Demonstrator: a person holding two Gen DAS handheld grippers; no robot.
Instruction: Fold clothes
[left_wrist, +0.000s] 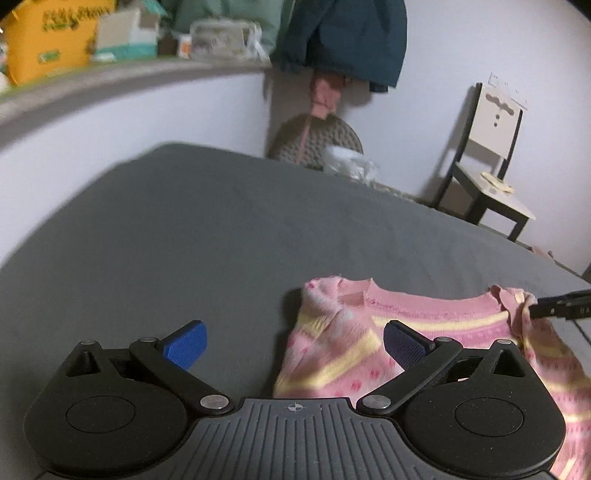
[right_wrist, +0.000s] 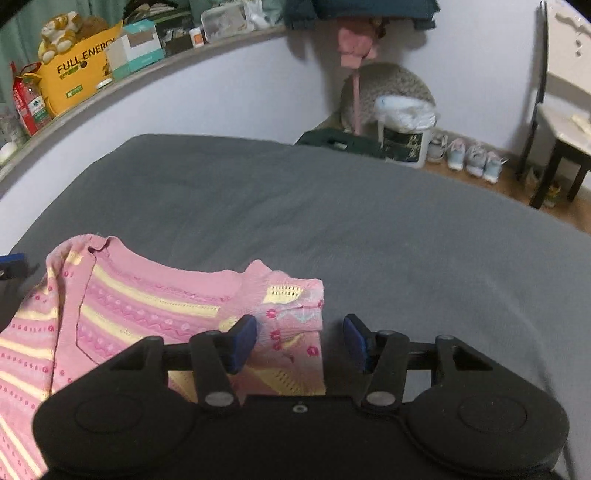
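Left tongs (left_wrist: 295, 345) stand wide apart w/ nothing between the blue pads, just above the bed beside the sweater's left shoulder. Right tongs (right_wrist: 300, 341) are partly apart too, pads not pressing; the sweater's folded right shoulder lies between them but isn't gripped.

The sweater (right_wrist: 147, 306), pink knit w/ yellow stripes, lies on the near part of the bed, neckline toward the far side, both sleeves seemingly turned in. Judged: light, soft, floppy, open-knit so it'll stretch & snag, not slippery on the sheet. Best hold prob. at the two shoulder corners or the hem corners, pinching all layers so the fold doesn't slide apart.

Bed (right_wrist: 369, 221) has a grey sheet, smooth, soft underneath. Beyond: a ledge (right_wrist: 147, 70) along the wall w/ boxes & a yellow bag, a dark chair (left_wrist: 491, 177), shoes (right_wrist: 469, 158) on the floor, a jacket (left_wrist: 347, 37) hanging.
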